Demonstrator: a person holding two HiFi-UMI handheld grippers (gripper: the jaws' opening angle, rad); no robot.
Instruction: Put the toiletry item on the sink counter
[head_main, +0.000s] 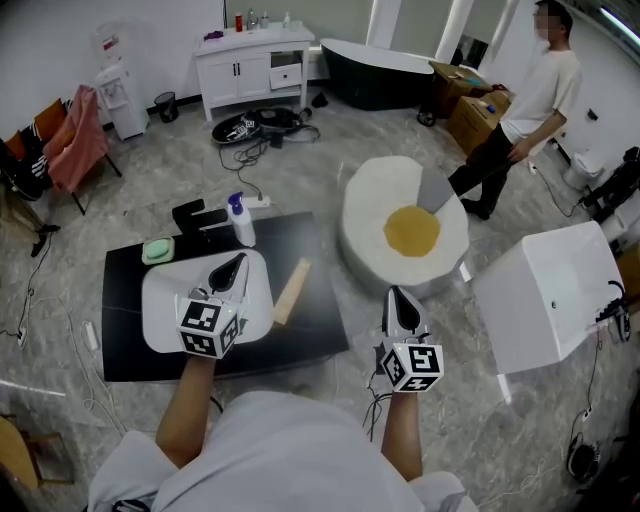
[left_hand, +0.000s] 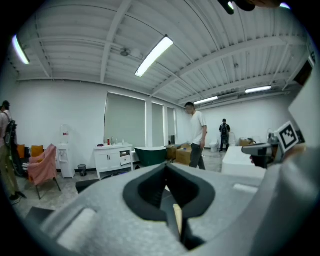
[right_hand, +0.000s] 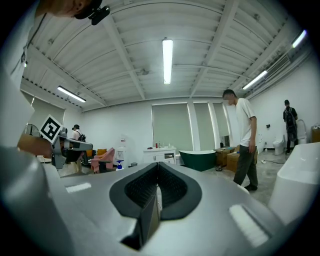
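A black counter (head_main: 125, 300) carries a white sink basin (head_main: 165, 305). Behind the basin stands a white bottle with a blue pump top (head_main: 240, 220), and a green soap dish (head_main: 157, 250) lies at its back left. A pale wooden piece (head_main: 291, 291) rests to the right of the basin. My left gripper (head_main: 238, 262) hovers over the basin's right half, shut and empty, with its tips below the bottle. My right gripper (head_main: 397, 295) is off the counter's right edge over the floor, also shut with nothing in it. Both gripper views look up into the room past closed jaws.
An egg-shaped cushion (head_main: 405, 228) lies on the floor right of the counter, just beyond my right gripper. A white box (head_main: 550, 295) stands farther right. A person (head_main: 520, 110) walks at the back right. A white vanity (head_main: 255, 65), dark bathtub (head_main: 375, 70) and cables (head_main: 255, 125) are behind.
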